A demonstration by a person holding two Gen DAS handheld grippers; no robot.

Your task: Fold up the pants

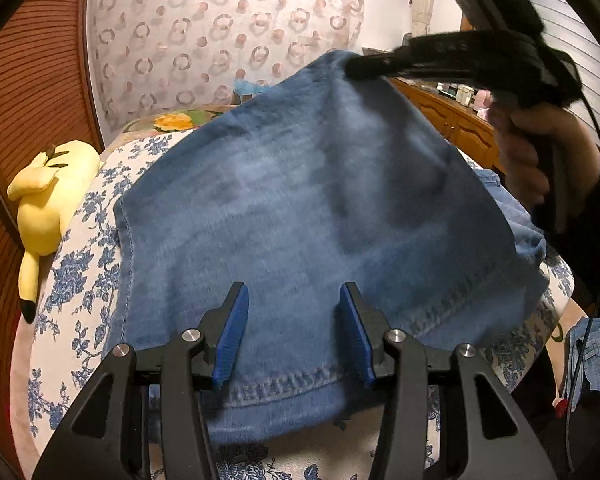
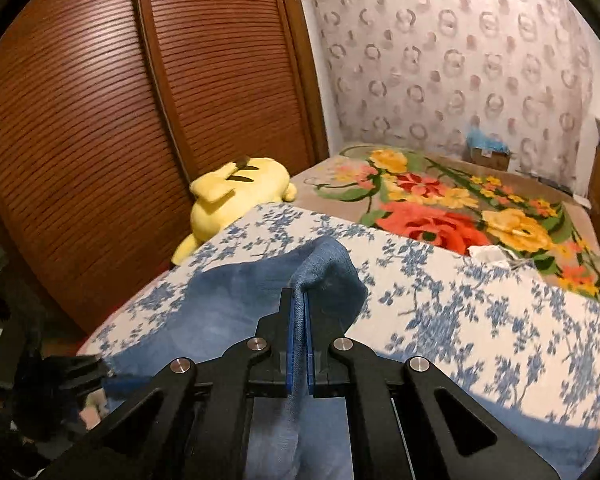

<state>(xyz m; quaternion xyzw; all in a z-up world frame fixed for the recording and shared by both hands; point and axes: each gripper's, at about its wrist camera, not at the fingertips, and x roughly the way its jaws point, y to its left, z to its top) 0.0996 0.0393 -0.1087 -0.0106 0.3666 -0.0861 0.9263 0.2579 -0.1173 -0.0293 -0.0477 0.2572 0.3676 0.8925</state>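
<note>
In the left wrist view the lifted denim pants (image 1: 300, 208) are motion-blurred and hide most of the blue-floral bedspread (image 1: 80, 280) and the flowered blanket (image 1: 176, 120) beyond; the right gripper (image 1: 364, 66) pinching their raised corner is a dark smear, so its jaws cannot be read there. In the right wrist view the pants run out of the bottom edge, the yellow plush toy (image 2: 236, 192) is half hidden behind the bedspread, and the left gripper (image 2: 80, 368) is a dim blur at the lower left

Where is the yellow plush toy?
In both wrist views the yellow plush toy lies at the bed's left edge, against the brown slatted wardrobe, beside the blue-flowered sheet.
</note>
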